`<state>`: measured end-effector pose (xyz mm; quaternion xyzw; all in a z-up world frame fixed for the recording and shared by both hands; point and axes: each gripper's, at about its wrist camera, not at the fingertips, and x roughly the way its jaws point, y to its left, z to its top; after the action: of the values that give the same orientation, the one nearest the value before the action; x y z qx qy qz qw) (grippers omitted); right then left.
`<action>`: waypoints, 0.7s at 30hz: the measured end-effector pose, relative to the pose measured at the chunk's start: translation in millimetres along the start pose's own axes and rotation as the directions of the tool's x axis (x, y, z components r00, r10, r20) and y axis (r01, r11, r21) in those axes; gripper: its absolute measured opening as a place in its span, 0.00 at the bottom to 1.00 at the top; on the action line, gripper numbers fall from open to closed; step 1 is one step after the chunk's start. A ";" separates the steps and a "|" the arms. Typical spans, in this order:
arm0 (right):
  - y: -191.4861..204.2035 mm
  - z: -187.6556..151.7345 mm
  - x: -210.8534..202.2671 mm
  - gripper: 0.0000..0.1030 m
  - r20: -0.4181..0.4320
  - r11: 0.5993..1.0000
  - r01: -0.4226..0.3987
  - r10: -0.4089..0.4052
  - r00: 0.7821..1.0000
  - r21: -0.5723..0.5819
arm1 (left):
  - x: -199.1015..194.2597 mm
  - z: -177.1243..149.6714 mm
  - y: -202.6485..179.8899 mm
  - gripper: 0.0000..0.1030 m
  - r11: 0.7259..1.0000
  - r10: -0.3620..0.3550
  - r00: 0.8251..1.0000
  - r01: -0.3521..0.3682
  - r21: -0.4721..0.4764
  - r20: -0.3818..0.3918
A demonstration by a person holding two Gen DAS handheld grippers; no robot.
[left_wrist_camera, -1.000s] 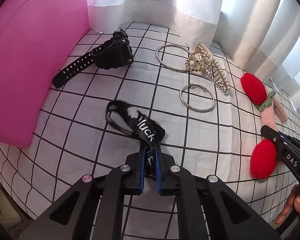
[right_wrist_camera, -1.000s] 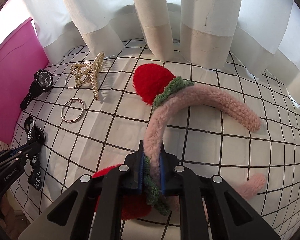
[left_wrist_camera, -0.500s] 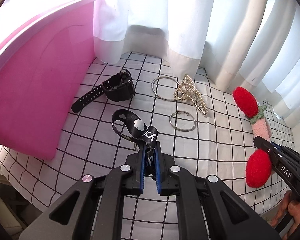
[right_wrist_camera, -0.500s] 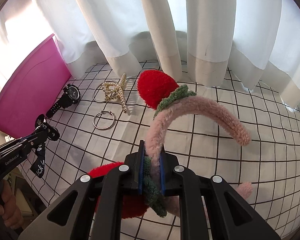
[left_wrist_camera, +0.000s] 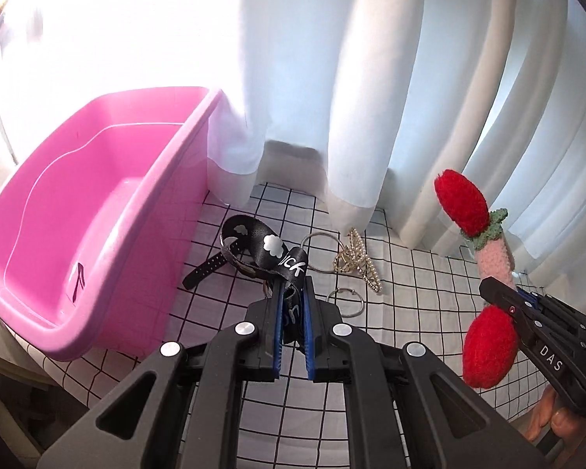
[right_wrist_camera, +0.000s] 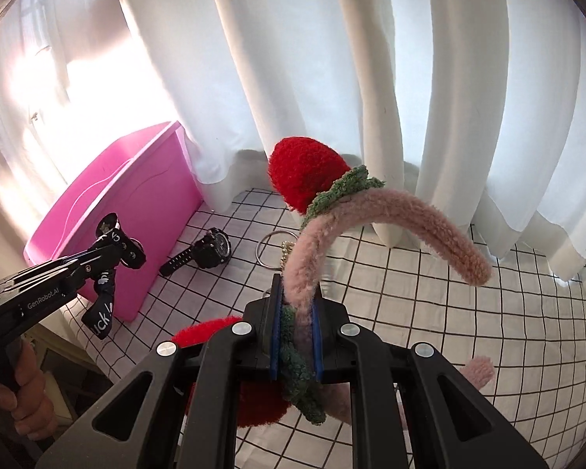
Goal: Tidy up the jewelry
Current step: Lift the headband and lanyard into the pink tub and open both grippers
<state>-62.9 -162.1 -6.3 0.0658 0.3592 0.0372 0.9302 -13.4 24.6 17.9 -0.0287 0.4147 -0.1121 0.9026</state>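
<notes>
On the table, a white cloth (left_wrist_camera: 418, 285) with a black grid covers everything, and white curtains (right_wrist_camera: 332, 78) hang right down to its far edge, bright light pouring through on the left. At the cloth's left end sits the pink bin (left_wrist_camera: 78, 211), open-topped and tilted. Down on the cloth lie a black watch (right_wrist_camera: 211, 252), a big hoop (left_wrist_camera: 318, 252), a smaller hoop (left_wrist_camera: 345, 303) and a gold claw clip (left_wrist_camera: 357, 260), the clip touching the big hoop, the watch nearest the bin.

Now the hands. The left gripper (left_wrist_camera: 293, 305) hangs above the cloth, angled downward, jaws clenched on a black lanyard (left_wrist_camera: 269, 246) with white clouds and lettering; the strap loops up past the fingertips and is clear of the cloth. In the right wrist view that lanyard dangles in front of the bin's wall, and a hand (right_wrist_camera: 23, 391) wraps the gripper's handle at the lower left.

The right gripper (right_wrist_camera: 297, 312) is up in the air too, pointing down at an angle, jaws clamped on a fuzzy pink headband (right_wrist_camera: 390, 215) at its green leafy trim. The band arches out ahead of the fingers, one red pom-pom (right_wrist_camera: 304, 170) high in front, another low beside the jaws. From the left wrist view, fingers (left_wrist_camera: 547, 422) show under that gripper's body.
</notes>
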 end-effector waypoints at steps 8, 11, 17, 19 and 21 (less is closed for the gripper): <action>64.0 47.7 -4.7 0.12 0.088 0.985 -0.112 0.124 0.988 -0.128 | -40.6 35.7 47.0 0.09 0.998 0.050 0.994 -0.045 -0.054 0.093; 91.4 65.9 2.5 0.12 0.098 0.971 -0.154 0.174 0.980 -0.181 | -50.2 48.9 72.2 0.09 0.994 0.089 0.989 -0.081 -0.075 0.120; 155.1 97.9 16.7 0.12 0.095 0.929 -0.215 0.254 0.962 -0.301 | -60.7 71.8 128.2 0.09 0.977 0.187 0.971 -0.167 -0.135 0.151; 176.5 104.0 23.0 0.12 0.087 0.913 -0.236 0.279 0.956 -0.332 | -59.8 76.5 145.8 0.09 0.968 0.224 0.964 -0.202 -0.148 0.146; 196.6 111.5 31.5 0.12 0.075 0.898 -0.250 0.295 0.953 -0.361 | -58.7 80.1 164.1 0.09 0.960 0.252 0.959 -0.230 -0.159 0.134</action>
<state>31.2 25.3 83.9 -0.0476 0.2741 0.2258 0.9336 39.3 194.2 90.1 -0.0506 0.3516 0.0311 0.9343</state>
